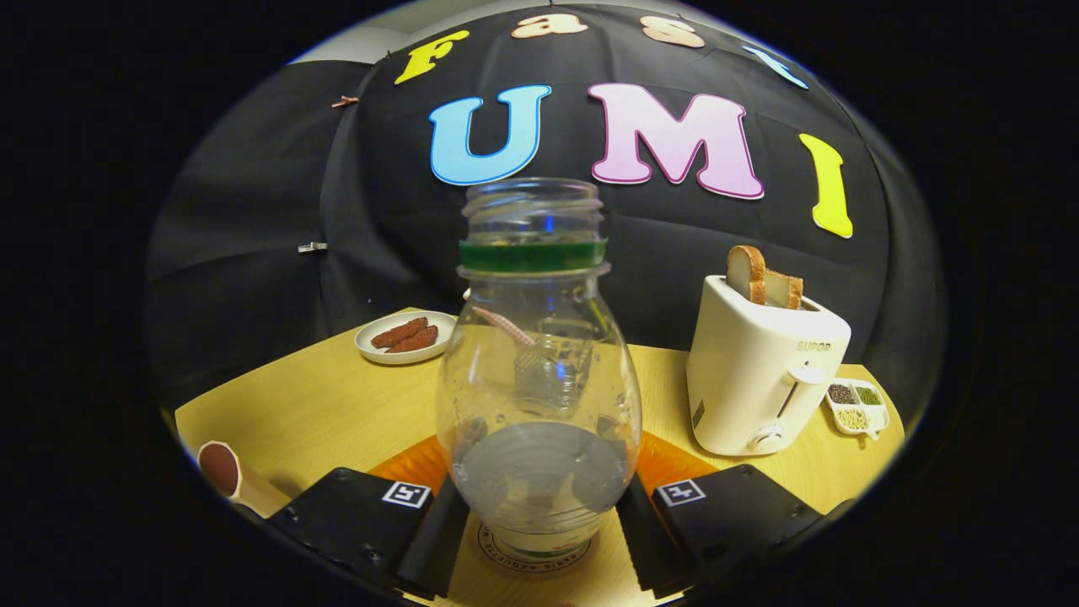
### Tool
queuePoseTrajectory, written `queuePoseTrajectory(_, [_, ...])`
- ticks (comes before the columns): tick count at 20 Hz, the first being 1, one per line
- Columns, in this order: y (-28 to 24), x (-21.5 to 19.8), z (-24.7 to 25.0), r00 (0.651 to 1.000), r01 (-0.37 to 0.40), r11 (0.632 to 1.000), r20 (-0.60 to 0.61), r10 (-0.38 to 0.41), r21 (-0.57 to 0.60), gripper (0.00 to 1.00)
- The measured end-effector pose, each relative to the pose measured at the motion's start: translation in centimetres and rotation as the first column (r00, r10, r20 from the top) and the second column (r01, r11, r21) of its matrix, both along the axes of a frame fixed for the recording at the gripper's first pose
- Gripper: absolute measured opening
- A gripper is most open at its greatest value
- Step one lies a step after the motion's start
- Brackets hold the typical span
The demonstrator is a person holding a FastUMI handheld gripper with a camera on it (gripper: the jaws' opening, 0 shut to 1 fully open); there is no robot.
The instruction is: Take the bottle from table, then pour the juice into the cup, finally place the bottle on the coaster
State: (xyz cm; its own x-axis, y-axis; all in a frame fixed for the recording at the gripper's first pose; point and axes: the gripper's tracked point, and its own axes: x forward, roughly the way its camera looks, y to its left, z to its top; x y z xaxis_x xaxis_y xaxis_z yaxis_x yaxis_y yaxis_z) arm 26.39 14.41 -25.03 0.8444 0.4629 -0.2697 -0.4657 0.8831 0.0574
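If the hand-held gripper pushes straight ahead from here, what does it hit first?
The bottle: it already stands between the hand-held gripper fingers, which appear to press its sides. Beyond it, likely bare table, then the booth wall; depth is unclear.

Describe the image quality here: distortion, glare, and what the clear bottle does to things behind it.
Gripper view: fisheye bends the table edge and leans the toaster; small highlights glint on the bottle, held between the gripper fingers; the glass warps shapes behind it; focus looks sharp throughout, lighting even.
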Motion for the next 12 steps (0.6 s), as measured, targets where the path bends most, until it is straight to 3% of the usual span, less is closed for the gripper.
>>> queuePoseTrajectory(3, [0.2, -0.6, -0.9, 1.0, -0.015, 0.999, -0.018, 0.014, -0.03, 0.83])
queuePoseTrajectory(5, [0.1, -0.9, -0.7, 1.0, -0.022, 0.998, -0.007, 0.022, -0.052, 1.0])
queuePoseTrajectory(12, [-1.0, -1.8, 1.4, 0.999, 0.025, 0.998, 0.028, -0.024, -0.053, 0.98])
